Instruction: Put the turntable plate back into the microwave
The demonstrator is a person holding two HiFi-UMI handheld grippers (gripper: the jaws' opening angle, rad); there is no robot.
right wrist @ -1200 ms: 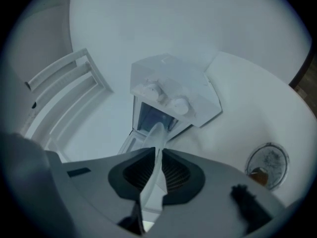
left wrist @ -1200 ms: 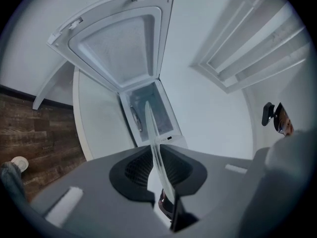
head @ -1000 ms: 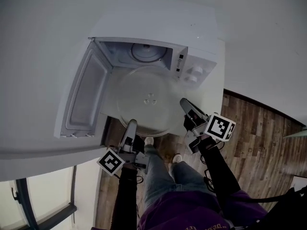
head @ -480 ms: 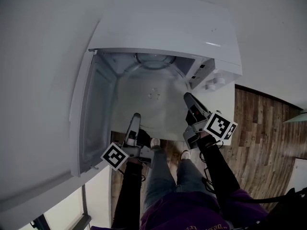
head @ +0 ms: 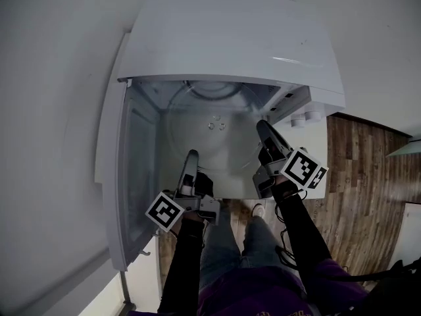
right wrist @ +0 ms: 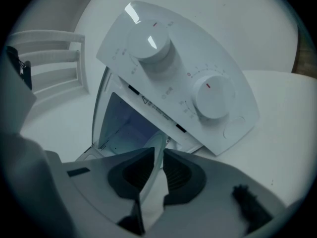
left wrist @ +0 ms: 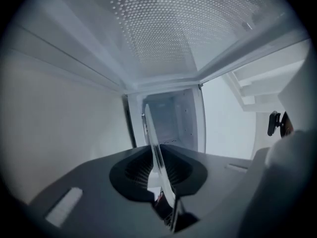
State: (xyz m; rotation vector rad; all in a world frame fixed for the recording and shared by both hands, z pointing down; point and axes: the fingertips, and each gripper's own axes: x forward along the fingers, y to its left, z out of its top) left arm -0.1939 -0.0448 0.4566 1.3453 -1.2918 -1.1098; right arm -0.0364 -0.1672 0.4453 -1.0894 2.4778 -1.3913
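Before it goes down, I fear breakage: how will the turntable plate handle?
Probably stiff: the turntable plate spans flat between the left gripper and right gripper, pinched only at its rim. Likely slippery and fragile: smooth clear glass.

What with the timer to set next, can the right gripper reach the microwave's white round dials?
Probably not yet: the right gripper is shut on the clear glass turntable plate, shared with the left gripper. The round white dials sit close, nothing between, once it lets go.
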